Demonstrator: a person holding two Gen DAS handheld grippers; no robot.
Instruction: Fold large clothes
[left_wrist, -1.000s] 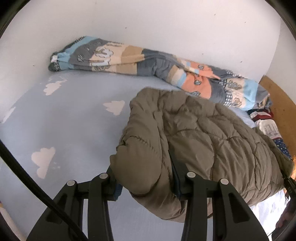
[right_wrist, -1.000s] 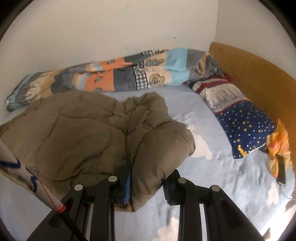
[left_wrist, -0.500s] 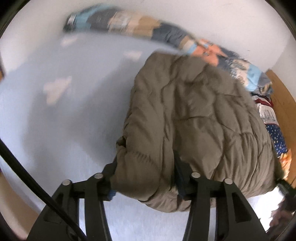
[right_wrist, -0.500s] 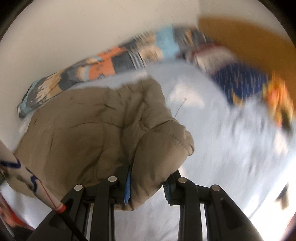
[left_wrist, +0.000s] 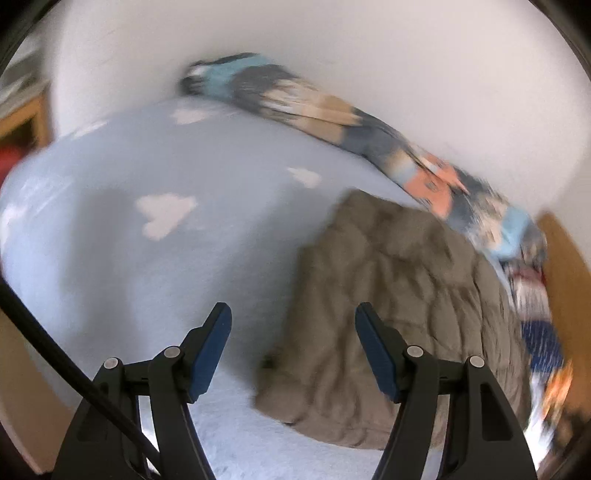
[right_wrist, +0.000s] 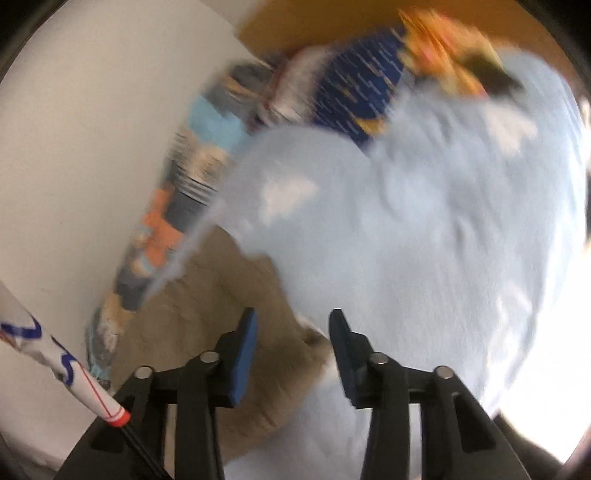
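The olive quilted jacket (left_wrist: 399, 317) lies folded in a heap on the light-blue bed sheet (left_wrist: 155, 266). My left gripper (left_wrist: 292, 310) hovers just left of its near edge. Its jaws are opening and nothing is between its blue pads (left_wrist: 212, 343). In the right wrist view the jacket (right_wrist: 207, 306) lies low and left, one corner reaching under my right gripper (right_wrist: 293, 314). Those jaws are also opening, and the pads do not press on the cloth. Both views are blurred by motion.
A rolled patterned duvet (left_wrist: 332, 118) runs along the white wall behind the jacket. A navy starred pillow (right_wrist: 354, 96) and an orange item (right_wrist: 439, 48) lie by the wooden headboard (right_wrist: 295, 22). The cloud-print sheet (right_wrist: 424, 240) stretches out to the right.
Both grippers have let go of the jacket, which now rests on the bed. The left gripper has shifted left off it. The right view has rolled sharply and swung toward the open sheet.
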